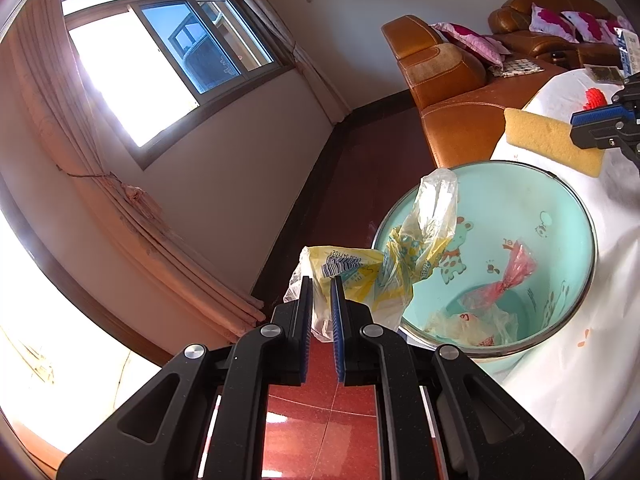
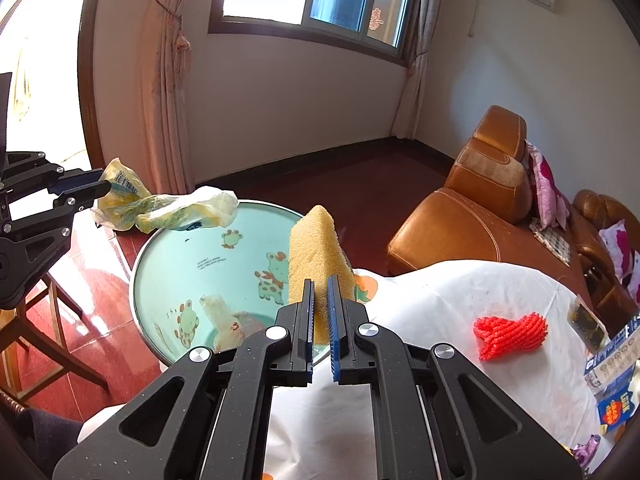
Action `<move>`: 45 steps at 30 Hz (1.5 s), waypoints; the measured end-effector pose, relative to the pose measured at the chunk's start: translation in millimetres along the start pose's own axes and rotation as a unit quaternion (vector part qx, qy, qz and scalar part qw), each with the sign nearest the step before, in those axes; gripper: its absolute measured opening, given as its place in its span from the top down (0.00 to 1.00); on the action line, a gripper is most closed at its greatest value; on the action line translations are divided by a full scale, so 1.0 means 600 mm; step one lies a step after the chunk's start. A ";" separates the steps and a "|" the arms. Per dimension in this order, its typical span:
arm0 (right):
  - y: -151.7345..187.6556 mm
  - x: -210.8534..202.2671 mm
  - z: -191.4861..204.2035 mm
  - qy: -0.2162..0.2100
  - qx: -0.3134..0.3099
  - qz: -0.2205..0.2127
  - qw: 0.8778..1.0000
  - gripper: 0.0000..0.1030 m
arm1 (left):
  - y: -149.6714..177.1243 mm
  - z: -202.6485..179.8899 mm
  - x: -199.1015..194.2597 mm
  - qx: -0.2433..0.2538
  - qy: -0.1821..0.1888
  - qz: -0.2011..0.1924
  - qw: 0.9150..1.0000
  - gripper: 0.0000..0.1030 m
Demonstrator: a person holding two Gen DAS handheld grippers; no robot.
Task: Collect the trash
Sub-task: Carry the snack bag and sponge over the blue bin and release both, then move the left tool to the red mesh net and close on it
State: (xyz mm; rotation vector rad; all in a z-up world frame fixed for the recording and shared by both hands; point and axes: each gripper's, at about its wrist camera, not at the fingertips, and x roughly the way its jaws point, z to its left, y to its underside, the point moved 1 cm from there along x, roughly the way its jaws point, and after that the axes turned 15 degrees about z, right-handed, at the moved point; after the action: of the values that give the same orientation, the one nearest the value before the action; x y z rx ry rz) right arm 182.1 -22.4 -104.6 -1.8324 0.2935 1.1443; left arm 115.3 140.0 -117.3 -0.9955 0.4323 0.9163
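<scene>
My left gripper (image 1: 321, 280) is shut on a crumpled yellow-and-clear plastic bag (image 1: 384, 264), held in the air over the near rim of a mint-green bin (image 1: 560, 320) with cartoon animals. The same bag (image 2: 160, 204) shows from the right wrist, pinched by the left gripper (image 2: 105, 184). My right gripper (image 2: 320, 280) is shut on a yellow sponge (image 2: 316, 252), which sticks up beside the bin (image 2: 192, 256) at the table's edge. The sponge (image 1: 552, 140) and right gripper (image 1: 576, 128) appear at far right in the left wrist view. Pink and pale wrappers (image 1: 508, 280) lie inside the bin.
A table with a white cloth (image 2: 440, 312) carries a red knitted piece (image 2: 512, 334), a dark packet (image 2: 586, 322) and printed boxes (image 2: 612, 364). Brown leather sofas (image 2: 480, 216) with pink cushions stand behind. A wooden chair (image 2: 52, 320) stands left on the red tiled floor.
</scene>
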 end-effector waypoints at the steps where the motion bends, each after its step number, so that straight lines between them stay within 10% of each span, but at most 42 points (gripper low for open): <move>1: 0.000 0.001 0.000 0.000 -0.001 0.000 1.000 0.93 | 0.000 0.000 0.000 0.000 0.001 0.000 1.000 0.91; 7: -0.004 0.006 0.013 -0.011 -0.013 0.002 1.000 0.92 | 0.001 -0.003 -0.002 0.000 0.014 -0.003 1.000 0.87; 16: 0.003 0.009 0.008 -0.017 0.005 0.002 1.000 0.64 | 0.004 -0.016 -0.004 0.000 0.024 -0.007 1.000 0.61; 27: 0.092 -0.087 -0.052 0.051 0.080 -0.001 0.995 0.54 | 0.001 -0.046 -0.027 0.007 0.057 -0.012 0.998 0.53; 45: 0.432 -0.254 -0.300 0.166 0.366 -0.013 0.916 0.42 | -0.066 -0.215 -0.108 0.081 0.120 -0.060 0.988 0.50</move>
State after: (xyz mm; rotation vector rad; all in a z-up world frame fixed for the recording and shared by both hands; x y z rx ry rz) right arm 47.4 -346.0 -107.2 -1.3281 0.7785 0.5663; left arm 121.7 -9.6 -117.3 -0.9753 0.6326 0.6451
